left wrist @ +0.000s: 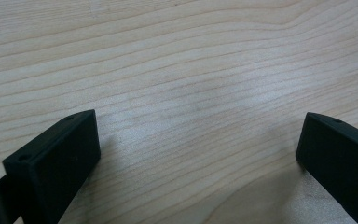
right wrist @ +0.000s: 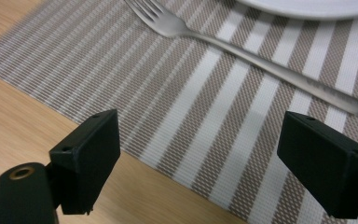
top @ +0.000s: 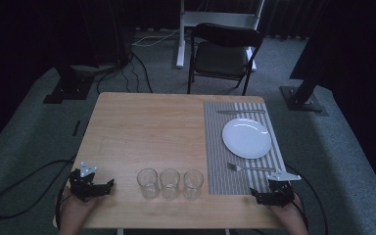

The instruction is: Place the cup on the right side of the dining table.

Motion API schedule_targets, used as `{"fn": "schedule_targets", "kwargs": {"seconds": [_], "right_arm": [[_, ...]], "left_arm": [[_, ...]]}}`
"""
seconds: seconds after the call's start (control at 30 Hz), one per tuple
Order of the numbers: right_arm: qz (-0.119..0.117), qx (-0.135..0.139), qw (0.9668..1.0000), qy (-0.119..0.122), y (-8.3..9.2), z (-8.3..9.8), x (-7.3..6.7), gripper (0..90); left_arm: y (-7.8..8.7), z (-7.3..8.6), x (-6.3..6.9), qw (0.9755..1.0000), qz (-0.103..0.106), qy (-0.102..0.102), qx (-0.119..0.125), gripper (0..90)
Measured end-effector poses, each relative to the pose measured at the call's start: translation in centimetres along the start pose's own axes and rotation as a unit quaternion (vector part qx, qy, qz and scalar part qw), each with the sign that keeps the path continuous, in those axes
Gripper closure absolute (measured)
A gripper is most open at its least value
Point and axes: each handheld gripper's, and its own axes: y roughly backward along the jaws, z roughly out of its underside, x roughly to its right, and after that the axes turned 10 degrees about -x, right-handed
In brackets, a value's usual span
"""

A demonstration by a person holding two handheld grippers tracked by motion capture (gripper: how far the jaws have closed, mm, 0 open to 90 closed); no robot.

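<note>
A striped placemat (top: 215, 142) covers the right part of the wooden table (top: 147, 132). On it lie a white plate (top: 246, 138), a knife (top: 240, 112) beyond the plate and a fork (top: 249, 168) on the near side. Three clear glasses (top: 170, 183) stand in a row at the front middle. My left gripper (top: 100, 188) rests at the front left corner, open over bare wood (left wrist: 191, 102). My right gripper (top: 264, 196) is at the front right, open above the placemat's near edge (right wrist: 205, 140), with the fork (right wrist: 242, 51) just ahead and nothing between its jaws.
A black chair (top: 223, 54) stands beyond the table's far edge, next to a white stand (top: 181, 34). Cables trail over the grey carpet at left. A dark stand base (top: 301, 100) sits at the far right.
</note>
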Motion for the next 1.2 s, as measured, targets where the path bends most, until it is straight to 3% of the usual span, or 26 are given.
{"fn": "schedule_targets", "kwargs": {"seconds": [0.3, 0.33, 0.6, 0.63, 0.87, 1.03, 1.07, 1.2], "right_arm": [[-0.016, 0.003, 0.9993, 0.033, 0.7, -1.2, -1.6, 12.8], [-0.027, 0.009, 0.9989, 0.037, 0.9, -1.6, -2.0, 12.9], [-0.049, 0.013, 0.9966, 0.066, 1.0, -2.6, -3.7, 14.0], [-0.054, 0.010, 0.9953, 0.080, 0.7, -2.9, -4.4, 14.0], [-0.084, 0.010, 0.9901, 0.112, 0.0, -4.3, -6.5, 15.1], [-0.098, 0.014, 0.9873, 0.125, -0.1, -4.9, -7.4, 15.1], [-0.113, 0.019, 0.9844, 0.134, -0.2, -5.2, -8.0, 15.1], [-0.127, 0.024, 0.9815, 0.142, -0.5, -5.6, -8.9, 15.1]], "left_arm": [[0.0, 0.0, 0.0, 1.0000, 0.000, 0.000, 0.000, 0.0], [0.0, 0.0, 0.0, 1.0000, 0.000, 0.000, 0.000, 0.0], [0.0, 0.0, 0.0, 1.0000, 0.000, 0.000, 0.000, 0.0], [0.0, 0.0, 0.0, 1.0000, 0.000, 0.000, 0.000, 0.0], [0.0, 0.0, 0.0, 1.0000, -0.001, 0.002, 0.000, 0.0], [0.0, 0.0, 0.0, 1.0000, -0.001, 0.002, 0.000, 0.0], [0.0, 0.0, 0.0, 1.0000, -0.001, 0.002, 0.000, 0.0], [0.0, 0.0, 0.0, 1.0000, -0.001, 0.002, 0.000, 0.0]]}}
